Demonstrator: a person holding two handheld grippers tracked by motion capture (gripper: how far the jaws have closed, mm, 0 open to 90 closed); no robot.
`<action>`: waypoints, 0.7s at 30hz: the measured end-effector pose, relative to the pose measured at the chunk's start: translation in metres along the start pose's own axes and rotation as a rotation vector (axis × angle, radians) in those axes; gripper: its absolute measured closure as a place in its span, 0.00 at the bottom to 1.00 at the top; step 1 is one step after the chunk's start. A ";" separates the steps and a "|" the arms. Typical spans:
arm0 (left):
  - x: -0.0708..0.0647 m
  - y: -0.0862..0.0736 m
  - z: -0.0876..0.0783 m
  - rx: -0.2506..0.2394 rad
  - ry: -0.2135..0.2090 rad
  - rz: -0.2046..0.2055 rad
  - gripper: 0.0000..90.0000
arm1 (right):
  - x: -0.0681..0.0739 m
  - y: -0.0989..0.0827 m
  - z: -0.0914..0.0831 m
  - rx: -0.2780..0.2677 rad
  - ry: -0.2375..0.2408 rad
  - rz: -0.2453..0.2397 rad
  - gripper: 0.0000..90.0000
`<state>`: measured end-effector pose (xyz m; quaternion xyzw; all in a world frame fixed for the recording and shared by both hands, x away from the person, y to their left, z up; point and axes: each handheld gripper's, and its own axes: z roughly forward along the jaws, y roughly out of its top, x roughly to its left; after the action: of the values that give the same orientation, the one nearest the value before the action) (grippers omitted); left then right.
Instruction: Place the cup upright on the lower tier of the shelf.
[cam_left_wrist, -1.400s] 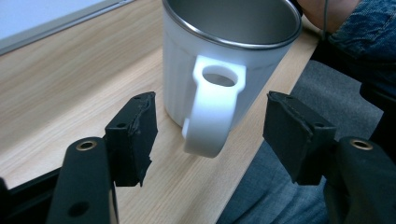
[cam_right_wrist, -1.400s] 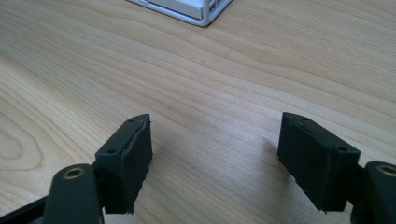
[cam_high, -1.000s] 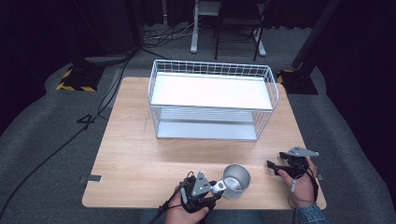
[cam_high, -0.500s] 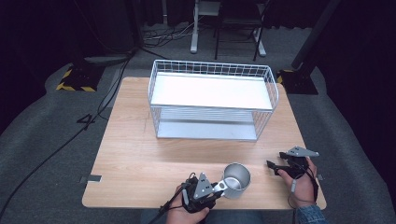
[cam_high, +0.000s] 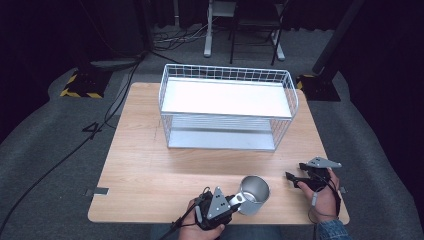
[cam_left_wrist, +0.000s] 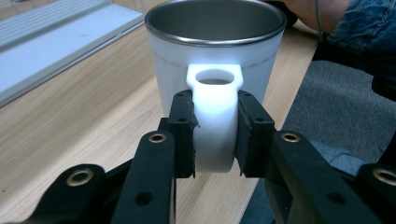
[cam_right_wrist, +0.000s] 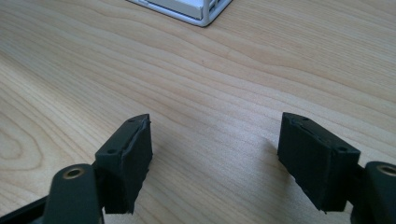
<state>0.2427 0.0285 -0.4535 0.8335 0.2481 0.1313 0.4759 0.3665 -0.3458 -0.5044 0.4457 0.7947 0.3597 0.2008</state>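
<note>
Between the two black jaws of the left gripper (cam_left_wrist: 214, 135) sits the white handle (cam_left_wrist: 214, 116) of a cup (cam_left_wrist: 215, 60). The jaws squeeze the handle from both sides, so the cup is held tight. The cup is white outside and shiny grey metal inside, and it looks empty. It stands upright on the wooden table (cam_high: 145, 165), close to the near edge, a little right of the middle.

The right gripper (cam_right_wrist: 215, 158) has its jaws wide apart with nothing in them. It sits low over the bare wood, off to the right of the cup, and does not touch it.

Farther back on the table stands a white wire rack (cam_high: 227, 107) with a top shelf and a lower shelf. Both shelves look bare. The rack is well apart from the cup.

The step now looks like the grab: the handle is caught, and I cannot tell that the cup has left the table. My guess is the cup is meant for the rack. The next move would need a steady lift, keeping the cup straight up so it does not swing on its handle, then a carry forward over the rack's wire rim.
</note>
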 end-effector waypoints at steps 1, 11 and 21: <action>0.000 0.001 -0.001 -0.002 0.003 0.000 0.79 | 0.000 0.000 0.000 0.000 0.000 0.000 0.29; 0.004 0.004 -0.007 -0.027 0.010 -0.012 0.79 | 0.000 0.000 0.000 -0.001 -0.002 0.003 0.29; 0.018 0.011 -0.015 -0.078 0.051 -0.047 0.79 | 0.000 0.000 0.000 -0.001 -0.002 0.000 0.30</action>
<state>0.2546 0.0447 -0.4373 0.8046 0.2742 0.1508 0.5047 0.3665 -0.3457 -0.5045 0.4460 0.7945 0.3596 0.2016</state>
